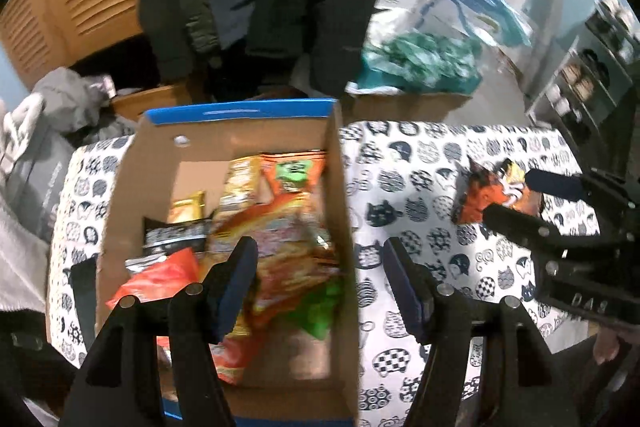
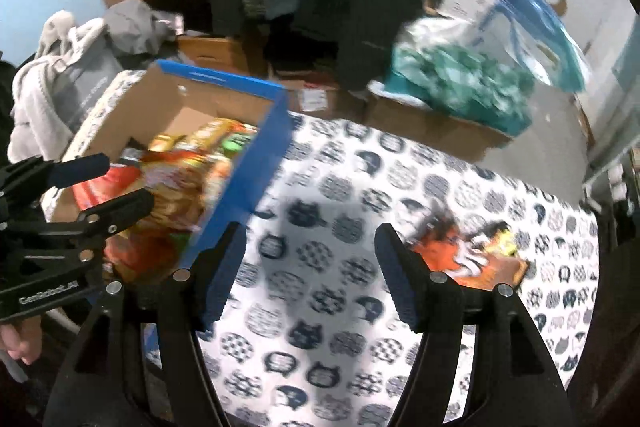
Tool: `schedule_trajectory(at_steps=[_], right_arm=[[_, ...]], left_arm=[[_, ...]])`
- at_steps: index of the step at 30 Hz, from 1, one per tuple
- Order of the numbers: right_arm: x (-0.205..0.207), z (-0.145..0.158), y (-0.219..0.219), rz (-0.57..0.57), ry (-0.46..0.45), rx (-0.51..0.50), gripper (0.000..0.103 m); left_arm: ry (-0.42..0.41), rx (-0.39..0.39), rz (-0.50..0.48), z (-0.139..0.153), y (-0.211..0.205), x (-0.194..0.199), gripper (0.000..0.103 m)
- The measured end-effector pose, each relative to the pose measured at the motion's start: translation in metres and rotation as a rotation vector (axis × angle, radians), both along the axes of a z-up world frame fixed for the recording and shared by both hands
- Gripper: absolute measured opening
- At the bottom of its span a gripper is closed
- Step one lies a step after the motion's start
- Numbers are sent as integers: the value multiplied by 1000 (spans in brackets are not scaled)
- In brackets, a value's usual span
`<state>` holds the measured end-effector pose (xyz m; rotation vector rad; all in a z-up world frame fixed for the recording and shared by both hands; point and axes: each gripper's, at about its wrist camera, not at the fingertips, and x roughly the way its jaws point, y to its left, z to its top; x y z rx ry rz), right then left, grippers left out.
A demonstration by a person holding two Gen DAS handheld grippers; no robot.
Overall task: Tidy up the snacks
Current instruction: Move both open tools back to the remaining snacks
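I'm seeing the last loose orange snack packet lying flat on the table, just beyond and right of my right tongs; that hand is nearer. Its long side is running left to right, slightly slanted. Both tongs are gaping empty; the left tongs are straddling the snack box wall.

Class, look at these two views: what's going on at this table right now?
A person is sorting snacks with two tools. The left hand-held gripper hangs open over the cardboard box already full of snack packets. The right hand-held gripper is open too, holding nothing, above the cat-print tablecloth beside the last loose orange packet.
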<state>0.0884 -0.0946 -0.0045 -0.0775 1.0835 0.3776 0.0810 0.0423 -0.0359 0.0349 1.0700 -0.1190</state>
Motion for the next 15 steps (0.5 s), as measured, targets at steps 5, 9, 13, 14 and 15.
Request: schedule_trajectory(at_steps=[5,9,13,14,15], right_arm=[[-1,-8,-41,-62,9,6,67],[-1,-13,-69,-91,26,8,67],[2,-18,-95,-102,44,-21,67],[3,-19,-101,-101,46,-29,68],[5,-21,-107,-102,49,-36,68]], left_arm=[[19,31,-53,-5,-36,3,70],[33,50,-81,-8,-59,7,72],[51,57,-98,-10,-81,15,73],[55,55,-99,-11,-85,17,74],[60,52,-97,-12,-89,20,76]])
